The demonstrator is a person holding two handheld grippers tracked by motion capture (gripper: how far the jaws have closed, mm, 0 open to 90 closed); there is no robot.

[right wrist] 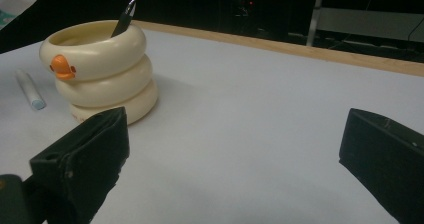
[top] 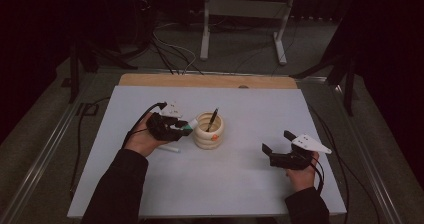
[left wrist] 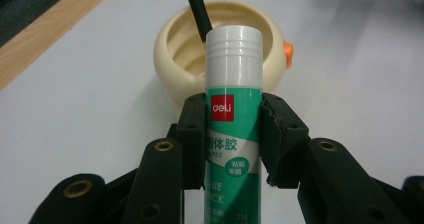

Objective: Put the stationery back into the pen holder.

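A green and white glue stick [left wrist: 233,109] with a white cap is clamped between the pads of my left gripper [left wrist: 233,134]. In the high view the left gripper [top: 181,126] holds the glue stick [top: 187,126] just left of a cream ringed pen holder [top: 209,130] with an orange beak. A black pen [top: 212,119] stands in the holder [left wrist: 220,54]. My right gripper [top: 276,143] rests open at the right of the table, its jaws wide apart in the right gripper view [right wrist: 235,149] with nothing between them. The holder [right wrist: 100,69] is to its left.
A white marker [top: 169,148] lies on the white table top [top: 250,184] below my left hand; the same marker [right wrist: 30,90] lies beside the holder. A wooden strip [top: 207,80] runs along the far edge. Cables and a frame stand on the floor beyond.
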